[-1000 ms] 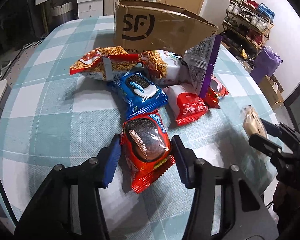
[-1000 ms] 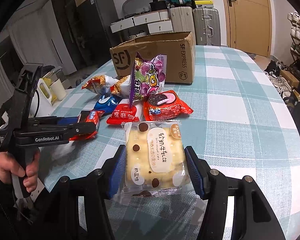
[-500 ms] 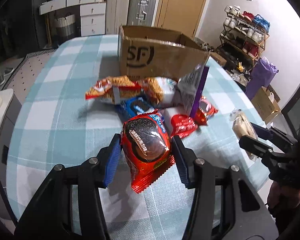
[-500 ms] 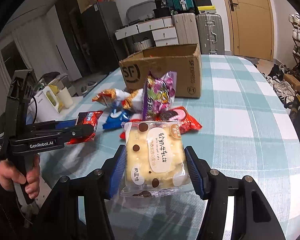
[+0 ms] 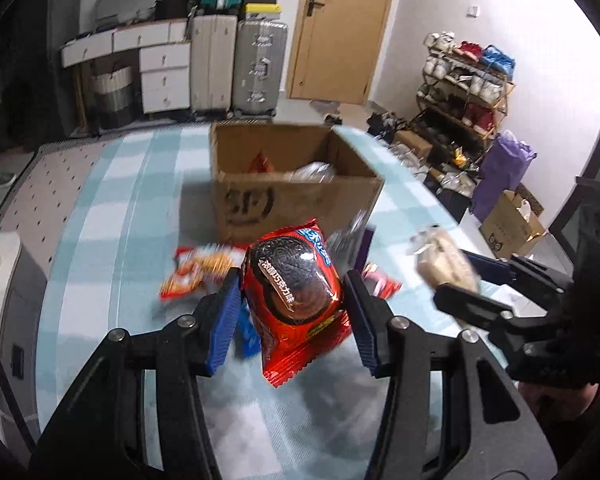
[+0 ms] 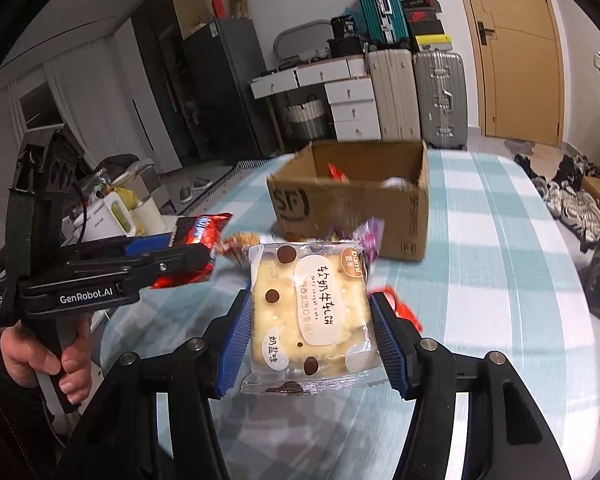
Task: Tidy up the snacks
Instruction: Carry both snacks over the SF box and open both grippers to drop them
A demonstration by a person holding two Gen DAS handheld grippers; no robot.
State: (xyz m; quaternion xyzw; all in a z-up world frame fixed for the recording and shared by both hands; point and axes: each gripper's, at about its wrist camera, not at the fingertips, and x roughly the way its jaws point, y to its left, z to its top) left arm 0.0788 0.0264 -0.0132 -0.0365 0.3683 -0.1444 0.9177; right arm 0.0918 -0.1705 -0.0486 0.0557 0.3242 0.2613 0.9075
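A: Cluttered room, suitcases (image 5: 260, 64) by the door; checked cloth on the desk (image 5: 112, 216), open cardboard box (image 5: 296, 184) at the far end.

B: Both packs lifted clear of the desk now, no longer lying flat as a second ago. Box seen from higher up, inside now showing, a few wrappers already in there.

A: Left gripper (image 5: 292, 304)?

B: Fingers pinching the red cookie pack (image 5: 294, 292) by its sides, no slack.

A: Right gripper (image 6: 310, 328)?

B: Fingers clamped on the pale biscuit pack (image 6: 310, 312), same hold as before.

A: Remaining snacks (image 5: 196, 272)?

B: Left in a heap on the cloth just in front of the box.

A: Meaning?

B: Probably mid-carry toward the box; drop-in not yet done, more trips likely.
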